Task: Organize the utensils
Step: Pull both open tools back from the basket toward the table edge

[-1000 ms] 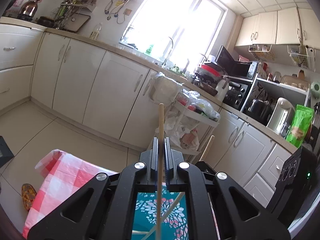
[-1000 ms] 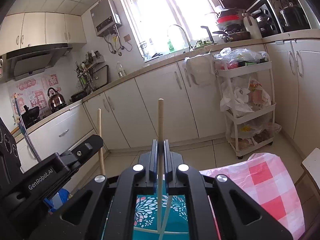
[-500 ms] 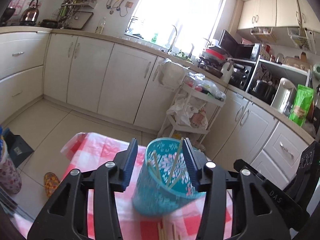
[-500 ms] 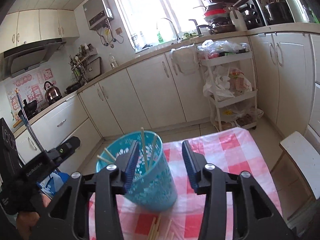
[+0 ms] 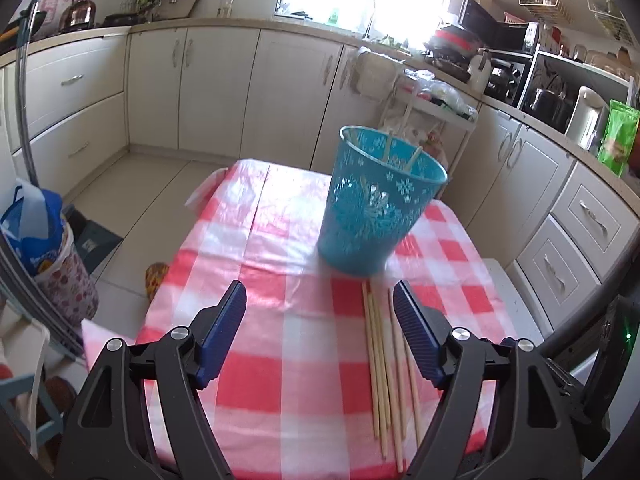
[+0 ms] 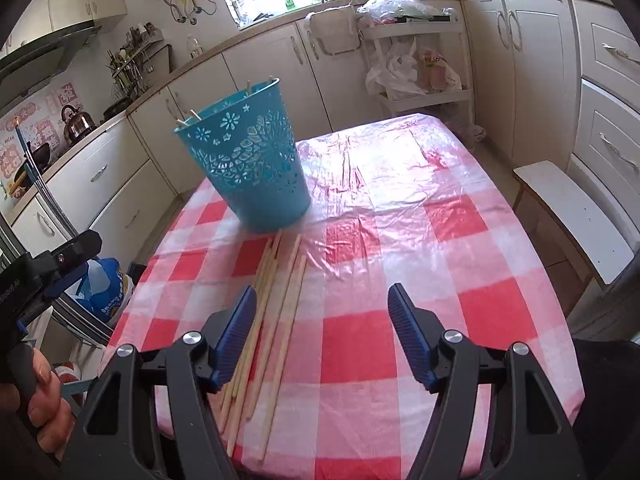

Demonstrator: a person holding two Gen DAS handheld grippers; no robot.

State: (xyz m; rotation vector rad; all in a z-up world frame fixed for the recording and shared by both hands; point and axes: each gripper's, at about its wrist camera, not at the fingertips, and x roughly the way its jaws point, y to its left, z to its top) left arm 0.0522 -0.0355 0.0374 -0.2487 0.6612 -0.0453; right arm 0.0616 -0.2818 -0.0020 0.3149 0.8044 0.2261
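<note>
A teal perforated bucket (image 5: pixel 378 200) stands on the red-and-white checked tablecloth (image 5: pixel 280 360) and holds a few wooden chopsticks. It also shows in the right wrist view (image 6: pixel 252 168). Several loose chopsticks (image 5: pixel 386 364) lie in a row on the cloth in front of the bucket, and show in the right wrist view (image 6: pixel 268 312) too. My left gripper (image 5: pixel 318 312) is open and empty, above the cloth left of the loose chopsticks. My right gripper (image 6: pixel 322 312) is open and empty, just right of them.
White kitchen cabinets and a counter run behind the table. A white trolley (image 5: pixel 424 116) with bags stands beyond the bucket. A white bench (image 6: pixel 572 216) is at the table's right. A blue bag (image 5: pixel 36 224) sits on the floor to the left.
Both grippers held a chopstick upright over the bucket, then opened and dropped them in. Both have since pulled back and tilted down toward the loose chopsticks on the cloth.
</note>
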